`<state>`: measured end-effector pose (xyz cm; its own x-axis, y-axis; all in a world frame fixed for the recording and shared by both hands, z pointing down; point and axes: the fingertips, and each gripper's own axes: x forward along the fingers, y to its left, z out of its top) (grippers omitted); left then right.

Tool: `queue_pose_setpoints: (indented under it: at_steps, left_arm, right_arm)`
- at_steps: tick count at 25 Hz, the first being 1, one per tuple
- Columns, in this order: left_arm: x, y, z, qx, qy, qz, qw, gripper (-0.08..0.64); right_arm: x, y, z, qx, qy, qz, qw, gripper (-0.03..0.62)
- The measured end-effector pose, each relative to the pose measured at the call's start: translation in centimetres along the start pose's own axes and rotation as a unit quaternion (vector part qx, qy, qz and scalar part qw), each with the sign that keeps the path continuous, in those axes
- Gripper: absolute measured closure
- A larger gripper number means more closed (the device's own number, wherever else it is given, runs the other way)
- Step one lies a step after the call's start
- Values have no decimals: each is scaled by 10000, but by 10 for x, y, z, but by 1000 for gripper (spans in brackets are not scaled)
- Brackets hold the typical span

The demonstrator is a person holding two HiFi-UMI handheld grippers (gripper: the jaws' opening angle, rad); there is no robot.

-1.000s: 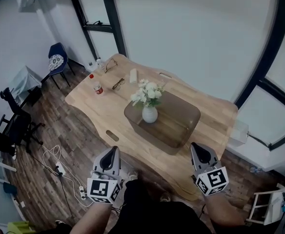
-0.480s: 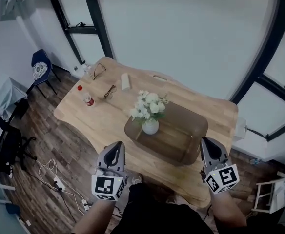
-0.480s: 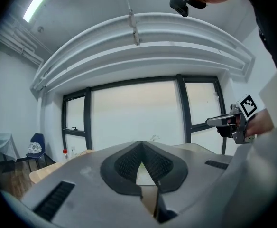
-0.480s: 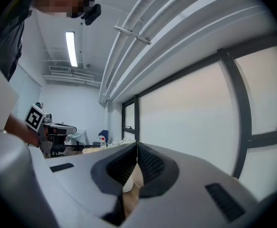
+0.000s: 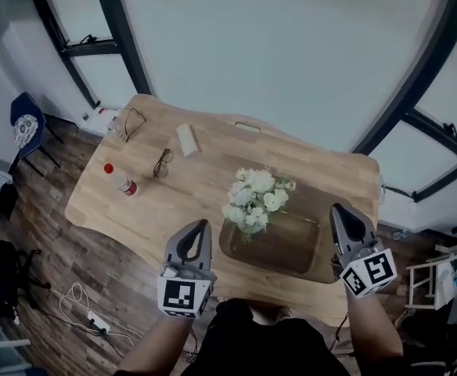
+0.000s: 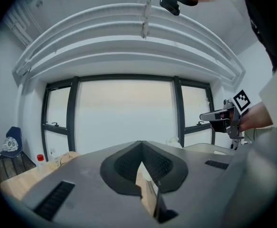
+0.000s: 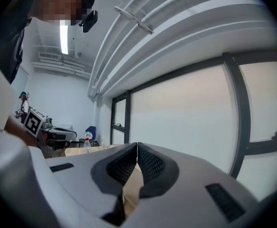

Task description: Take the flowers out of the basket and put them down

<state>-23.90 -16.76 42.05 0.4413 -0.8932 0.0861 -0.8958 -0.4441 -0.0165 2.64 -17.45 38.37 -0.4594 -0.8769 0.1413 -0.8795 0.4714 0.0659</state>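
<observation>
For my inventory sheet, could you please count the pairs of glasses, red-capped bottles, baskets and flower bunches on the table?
Pairs of glasses: 2
Red-capped bottles: 1
Baskets: 1
Flower bunches: 1
Total: 5

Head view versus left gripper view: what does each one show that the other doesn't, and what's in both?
Only the head view shows the white flowers in the brown basket, two pairs of glasses, and the left claw seen from outside. Only the left gripper view shows the white ceiling rails and that claw's jaws meeting at their tips with nothing between them. Both show the wooden table, the red-capped bottle, the blue chair, the dark-framed windows and the right claw.
</observation>
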Motion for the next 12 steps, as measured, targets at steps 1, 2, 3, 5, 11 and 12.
queue_pose_setpoints:
  at_steps: [1, 2, 3, 5, 11, 12]
  left_arm:
    - [6, 8, -1, -42, 12, -46, 10000, 555]
    - [12, 15, -1, -96, 19, -92, 9999, 555]
    - [19, 20, -2, -147, 20, -153, 9998, 555]
    - [31, 28, -6, -185, 32, -269, 9995, 555]
    - [61, 40, -19, -195, 126, -414, 9989, 555]
    - [64, 40, -21, -208, 139, -423, 9988, 555]
  right_arm:
    - [8, 3, 1, -18, -27, 26, 10000, 569]
    - [16, 7, 2, -23, -61, 53, 10000, 569]
    - [24, 9, 1, -9, -101, 82, 9999, 569]
    - [38, 14, -6, 9, -163, 173, 9997, 569]
    - [80, 25, -67, -88, 330, 623, 9975, 569]
    - [83, 26, -78, -49, 420, 702, 9966, 569]
